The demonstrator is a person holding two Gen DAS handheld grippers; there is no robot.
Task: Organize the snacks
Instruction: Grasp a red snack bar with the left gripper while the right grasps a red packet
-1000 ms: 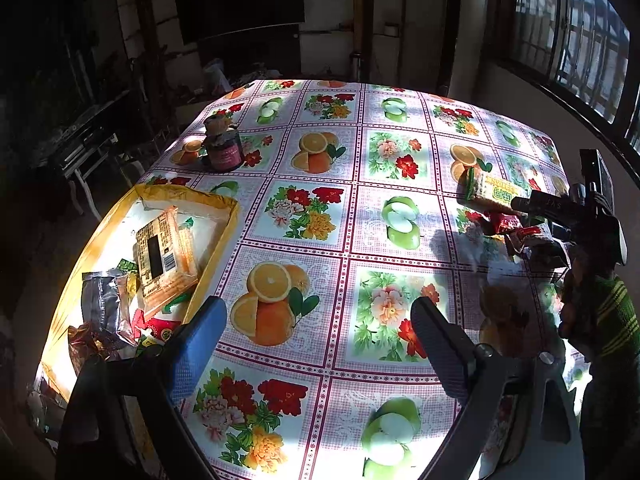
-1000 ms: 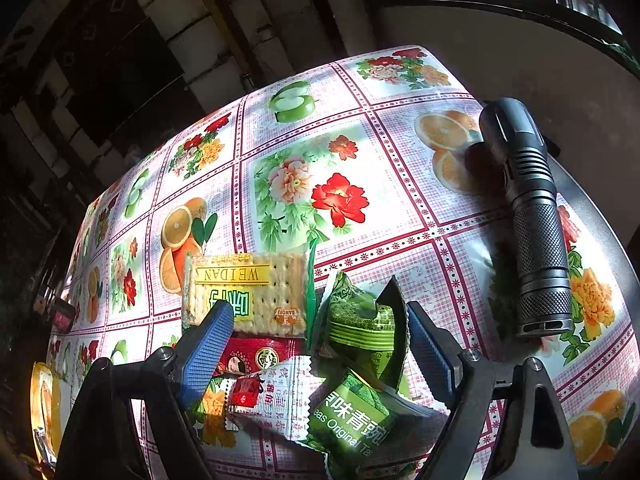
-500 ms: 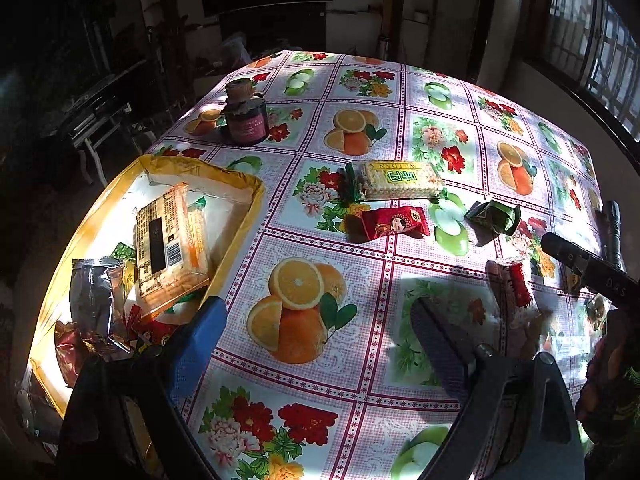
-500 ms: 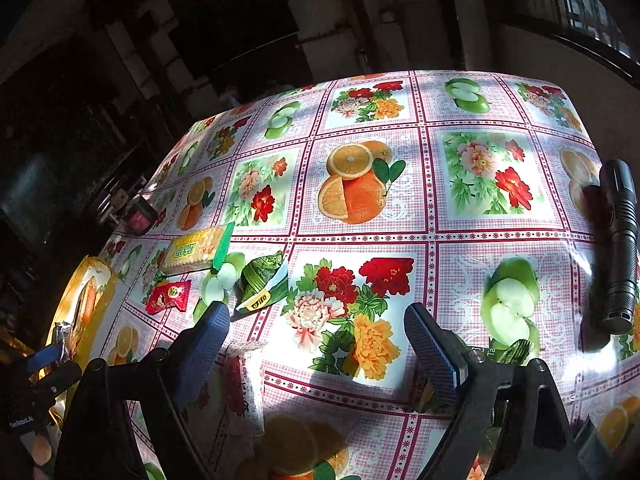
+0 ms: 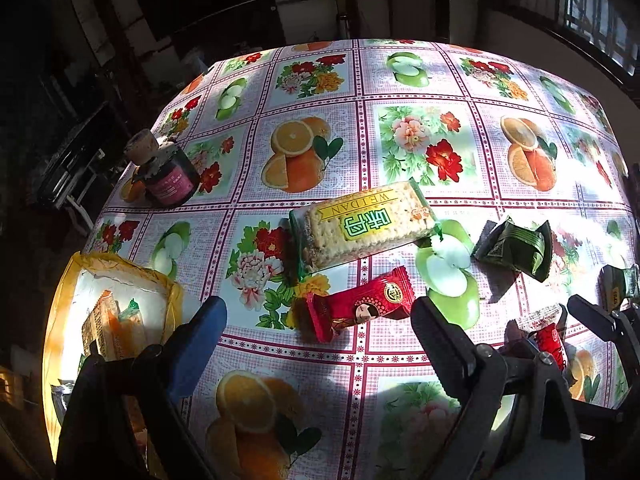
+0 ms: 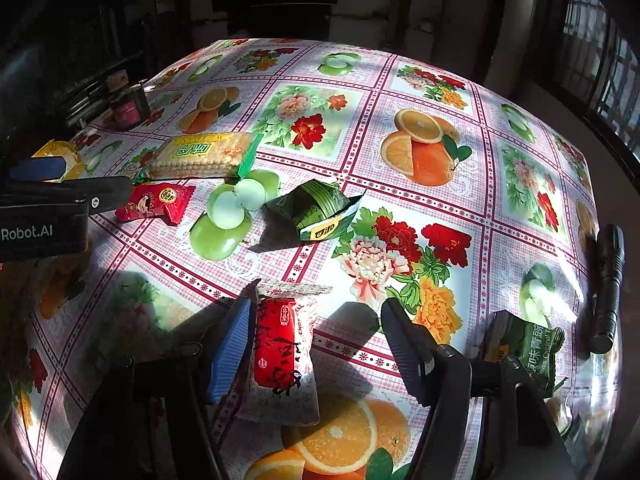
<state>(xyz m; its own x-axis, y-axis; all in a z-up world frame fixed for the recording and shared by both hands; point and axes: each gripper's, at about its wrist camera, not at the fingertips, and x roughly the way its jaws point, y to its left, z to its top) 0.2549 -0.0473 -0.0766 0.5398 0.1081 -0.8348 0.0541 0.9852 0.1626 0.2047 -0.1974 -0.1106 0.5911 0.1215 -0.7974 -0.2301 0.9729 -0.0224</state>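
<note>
Left wrist view: the left gripper stands apart and empty over the red candy packet; it should come down square and pinch across the wrapper's middle. The cracker pack lies at twelve o'clock of it, the yellow tray at nine.

Right wrist view: the right gripper has just been closing around the red-and-white snack packet; blue pad touching, the other clear. Floral oilcloth table, dim room.

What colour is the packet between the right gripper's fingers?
White packet with a red panel and black lettering; clearest in the right wrist view.
</note>
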